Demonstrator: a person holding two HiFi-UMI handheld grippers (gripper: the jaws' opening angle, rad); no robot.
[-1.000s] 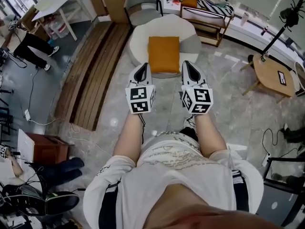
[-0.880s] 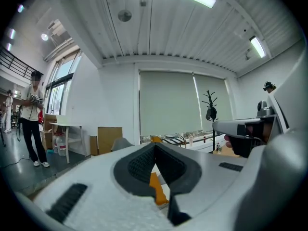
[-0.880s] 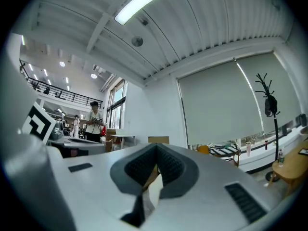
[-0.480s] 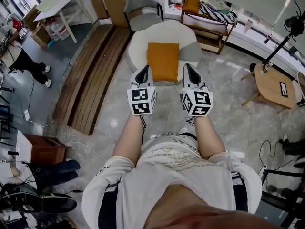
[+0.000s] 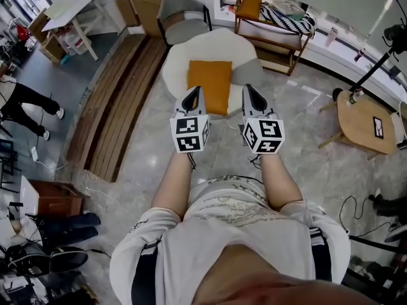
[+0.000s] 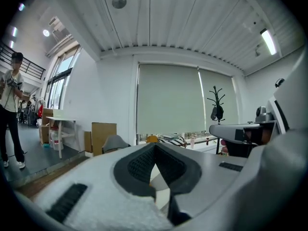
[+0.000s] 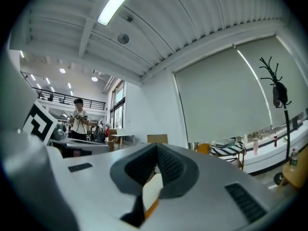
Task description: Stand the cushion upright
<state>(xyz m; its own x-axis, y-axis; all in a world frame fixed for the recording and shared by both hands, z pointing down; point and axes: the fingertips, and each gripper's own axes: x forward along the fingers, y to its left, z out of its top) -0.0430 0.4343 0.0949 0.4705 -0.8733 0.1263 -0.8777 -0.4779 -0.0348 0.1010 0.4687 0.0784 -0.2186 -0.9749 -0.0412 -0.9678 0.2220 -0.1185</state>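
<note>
Bright, even ceiling-strip light; heavy fisheye warp, dark vignetted corners

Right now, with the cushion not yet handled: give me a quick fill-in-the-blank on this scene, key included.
1. The cushion is ____ in colour.
2. It lies ____ on the white seat, not upright.
3. On the left gripper and the right gripper alike, the fingers are ____, with nothing between them.
4. In the head view, the wooden table stands on the ____ side.

Missing words: orange; flat; shut; right.
</note>
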